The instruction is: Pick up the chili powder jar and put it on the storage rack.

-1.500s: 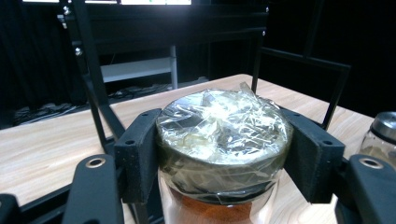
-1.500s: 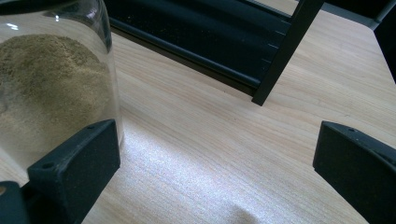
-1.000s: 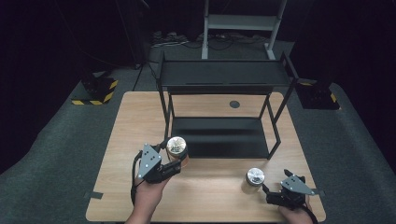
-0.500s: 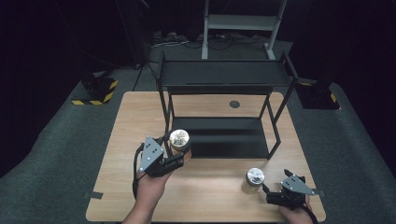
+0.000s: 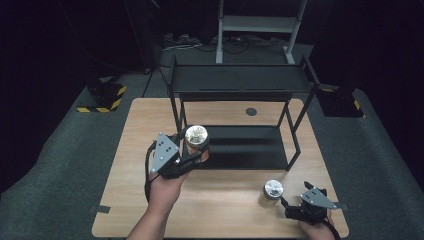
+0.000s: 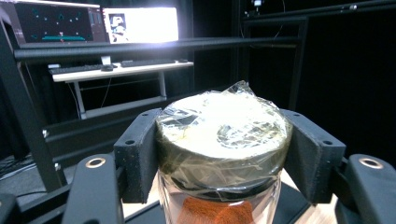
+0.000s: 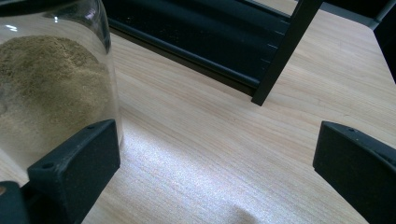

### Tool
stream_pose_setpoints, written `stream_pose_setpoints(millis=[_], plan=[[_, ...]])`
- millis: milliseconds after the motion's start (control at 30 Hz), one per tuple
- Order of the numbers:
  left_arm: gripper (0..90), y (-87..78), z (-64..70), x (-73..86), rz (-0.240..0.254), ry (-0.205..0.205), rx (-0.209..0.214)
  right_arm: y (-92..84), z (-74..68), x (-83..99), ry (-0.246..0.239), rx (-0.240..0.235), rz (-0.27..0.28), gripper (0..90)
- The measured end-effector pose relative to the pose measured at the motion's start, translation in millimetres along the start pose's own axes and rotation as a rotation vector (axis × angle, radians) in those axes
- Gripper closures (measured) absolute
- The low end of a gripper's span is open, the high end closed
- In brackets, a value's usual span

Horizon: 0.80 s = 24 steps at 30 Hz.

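The left gripper [image 5: 192, 156] is clamped on a glass jar [image 5: 196, 141], its black pads [image 6: 138, 154] pressing both sides of the jar's film-wrapped lid [image 6: 223, 135]; reddish-orange powder shows through the glass below the lid. The jar is held clear of the wooden table [image 5: 135, 150], just in front of the left front leg of the black two-tier rack [image 5: 240, 80] that stands on the table's far half. The left forearm comes in from the near edge of the table and angles toward the rack, the gripper's grey plate facing up. The right gripper [image 5: 286, 204] rests low near the table's near right corner, in front of the rack's right side, jaws spread wide with bare wood between them. A second jar [image 5: 271, 192], holding a pale tan powder [image 7: 46, 88], stands on the table just beside the right gripper's left pad [image 7: 74, 158], outside the gap. Around the table lies grey carpet, and the room beyond the rack is dark, with a lit monitor [image 6: 140, 23] and a desk with a keyboard seen past the rack's bars.
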<state>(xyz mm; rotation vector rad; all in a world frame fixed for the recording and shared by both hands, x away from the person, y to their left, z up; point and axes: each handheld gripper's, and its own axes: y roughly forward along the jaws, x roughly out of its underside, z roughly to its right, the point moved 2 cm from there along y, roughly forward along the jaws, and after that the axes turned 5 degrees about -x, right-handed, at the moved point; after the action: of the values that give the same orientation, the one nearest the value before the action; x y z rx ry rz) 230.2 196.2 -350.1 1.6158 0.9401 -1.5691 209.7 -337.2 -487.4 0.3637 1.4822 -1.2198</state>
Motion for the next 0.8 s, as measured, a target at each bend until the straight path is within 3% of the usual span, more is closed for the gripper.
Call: stream_pose_setpoints(millis=[800], plan=[[34.6,21.3,-6.7,-49.0,0.067,-0.002,-0.012,-0.2,1.4,0.4,0.007,-0.004,0.003,0.0]])
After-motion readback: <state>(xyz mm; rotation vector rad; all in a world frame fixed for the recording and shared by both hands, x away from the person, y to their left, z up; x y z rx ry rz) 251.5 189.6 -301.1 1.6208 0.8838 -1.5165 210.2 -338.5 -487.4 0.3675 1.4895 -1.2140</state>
